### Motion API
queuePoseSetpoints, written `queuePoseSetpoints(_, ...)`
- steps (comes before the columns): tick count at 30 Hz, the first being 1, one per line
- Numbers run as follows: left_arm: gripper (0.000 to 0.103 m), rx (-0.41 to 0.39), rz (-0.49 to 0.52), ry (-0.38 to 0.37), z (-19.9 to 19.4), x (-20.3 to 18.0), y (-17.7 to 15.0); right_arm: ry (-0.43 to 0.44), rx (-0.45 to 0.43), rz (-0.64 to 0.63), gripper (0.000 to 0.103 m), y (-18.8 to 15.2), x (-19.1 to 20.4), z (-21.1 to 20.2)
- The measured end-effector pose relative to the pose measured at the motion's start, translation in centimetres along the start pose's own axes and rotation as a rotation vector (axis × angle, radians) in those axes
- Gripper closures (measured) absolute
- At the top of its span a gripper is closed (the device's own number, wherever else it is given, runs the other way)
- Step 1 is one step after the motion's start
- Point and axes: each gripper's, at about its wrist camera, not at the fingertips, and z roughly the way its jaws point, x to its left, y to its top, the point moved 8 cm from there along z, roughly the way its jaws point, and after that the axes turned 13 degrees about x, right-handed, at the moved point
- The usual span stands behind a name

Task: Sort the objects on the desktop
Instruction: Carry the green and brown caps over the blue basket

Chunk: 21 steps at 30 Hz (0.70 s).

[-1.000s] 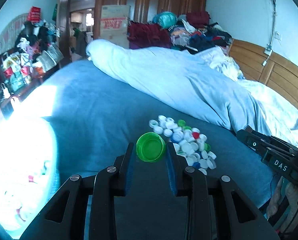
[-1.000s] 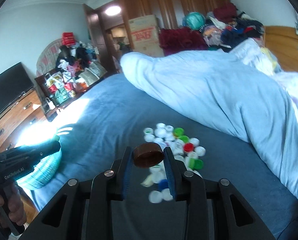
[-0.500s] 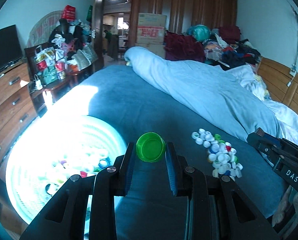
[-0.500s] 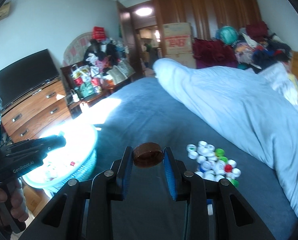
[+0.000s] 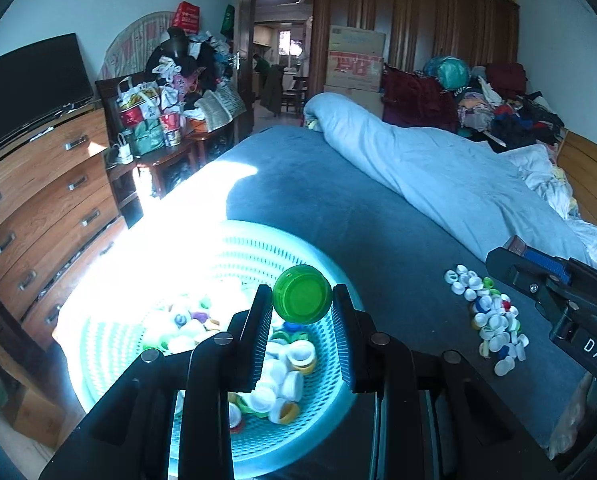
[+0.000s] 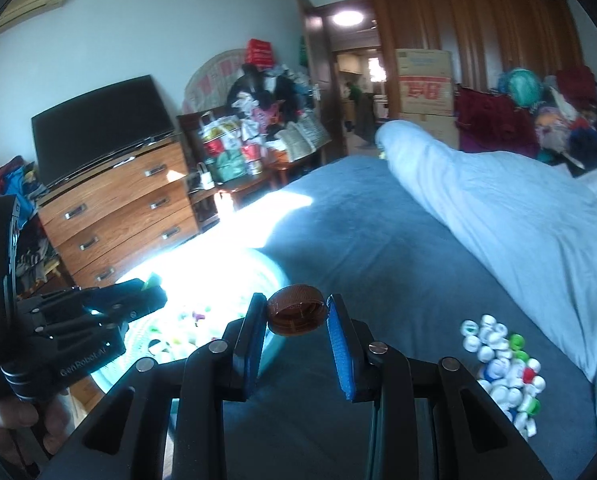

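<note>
My left gripper [image 5: 302,300] is shut on a green bottle cap [image 5: 301,299] and holds it above the teal perforated basket [image 5: 330,264], which holds several caps. My right gripper [image 6: 297,314] is shut on a brown bottle cap [image 6: 297,315], over the bed just right of the basket [image 6: 274,276]. A pile of mostly white caps [image 5: 490,318] lies on the blue bedsheet to the right; it also shows in the right wrist view [image 6: 502,364]. The left gripper body shows in the right wrist view [image 6: 98,312], and the right gripper in the left wrist view [image 5: 558,296].
A rolled light-blue duvet [image 5: 438,176] lies along the bed's right side. A wooden dresser [image 5: 38,200] with a TV stands left of the bed. Sunlight glares on the basket's left part. Clutter and a wardrobe fill the far wall.
Both grippers have swung left from the cap pile toward the basket, each still holding its cap. The left gripper now hangs over the basket.
</note>
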Motion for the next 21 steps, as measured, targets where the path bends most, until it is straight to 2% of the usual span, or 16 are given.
queuePoseSetpoints(12,0.077,0.104,-0.045,0.108,2.6,6.3,-1.7,0.071,0.126,-0.096,0.069,1.3,6.5,5.5)
queuePoseSetpoints(17,0.077,0.162,-0.032,0.169,4.0,7.7,-2.8,0.128,0.195,-0.103,0.069,0.1,8.1,7.6)
queuePoseSetpoints(21,0.077,0.215,-0.041,0.177,5.5,8.5,-4.2,0.140,0.247,-0.115,0.069,-0.8,9.2,9.4)
